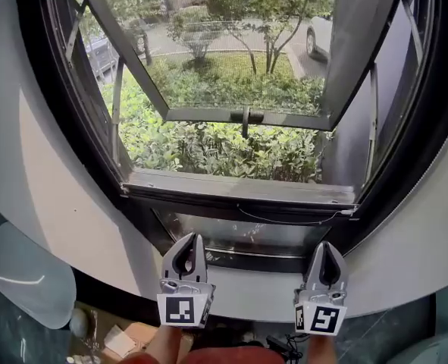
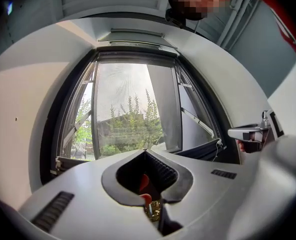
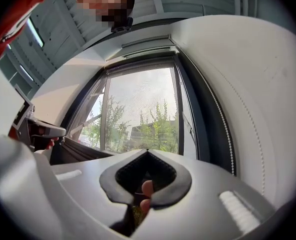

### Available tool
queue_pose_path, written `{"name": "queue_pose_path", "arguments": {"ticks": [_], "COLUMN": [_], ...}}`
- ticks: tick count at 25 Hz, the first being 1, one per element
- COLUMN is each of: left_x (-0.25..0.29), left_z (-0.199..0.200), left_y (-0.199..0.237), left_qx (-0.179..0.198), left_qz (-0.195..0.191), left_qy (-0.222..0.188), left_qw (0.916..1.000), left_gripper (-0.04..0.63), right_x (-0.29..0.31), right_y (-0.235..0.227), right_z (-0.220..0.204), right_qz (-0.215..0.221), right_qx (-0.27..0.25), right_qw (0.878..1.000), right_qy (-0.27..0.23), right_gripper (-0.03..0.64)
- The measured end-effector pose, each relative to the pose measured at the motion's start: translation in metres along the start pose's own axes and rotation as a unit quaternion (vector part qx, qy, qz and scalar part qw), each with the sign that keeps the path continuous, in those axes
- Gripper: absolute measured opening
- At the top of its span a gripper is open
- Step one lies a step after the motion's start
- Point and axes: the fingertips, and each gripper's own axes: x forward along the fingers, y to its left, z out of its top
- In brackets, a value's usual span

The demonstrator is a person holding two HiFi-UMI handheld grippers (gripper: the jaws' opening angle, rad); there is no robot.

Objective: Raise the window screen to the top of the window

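The left gripper (image 1: 194, 241) has its jaws together with nothing between them, and so does the right gripper (image 1: 327, 247). They sit side by side, well apart, both pointing at the foot of the window. Just beyond their tips, not touching them, the window screen's grey bottom rail (image 1: 239, 190) lies low across the opening, close to the dark sill (image 1: 246, 237). Farther out, the glass sash (image 1: 246, 116) is swung outward over green bushes (image 1: 208, 146).

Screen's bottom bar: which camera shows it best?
The head view: the bar shows whole, end to end. In its own view the left gripper hides the bar's middle; the right gripper view shows only a dark stretch.
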Motion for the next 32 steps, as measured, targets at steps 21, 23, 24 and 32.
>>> {"name": "queue_pose_path", "arguments": {"ticks": [21,23,24,32], "left_x": [0.039,0.043,0.045,0.055], "left_z": [-0.023,-0.027,-0.029,-0.051], "left_y": [0.03,0.031,0.033,0.033], "left_qx": [0.148,0.182,0.197,0.294], "left_qz": [-0.06,-0.069,-0.071,-0.116], "left_qy": [0.039,0.042,0.042,0.072], "left_qw": [0.9863,0.9801,0.9769,0.9462], "left_gripper": [0.011,0.028,0.031,0.089], "right_x": [0.053,0.059,0.062,0.068], "right_y": [0.037,0.044,0.047,0.061], "right_z": [0.0,0.0,-0.001,-0.029], "right_qz": [0.063,0.085,0.095,0.157], "right_qx": [-0.117,-0.139,-0.148,-0.219], "right_qw": [0.991,0.987,0.984,0.961], "right_qy": [0.001,0.004,0.006,0.055], "right_gripper": [0.038,0.038,0.038,0.066]}}
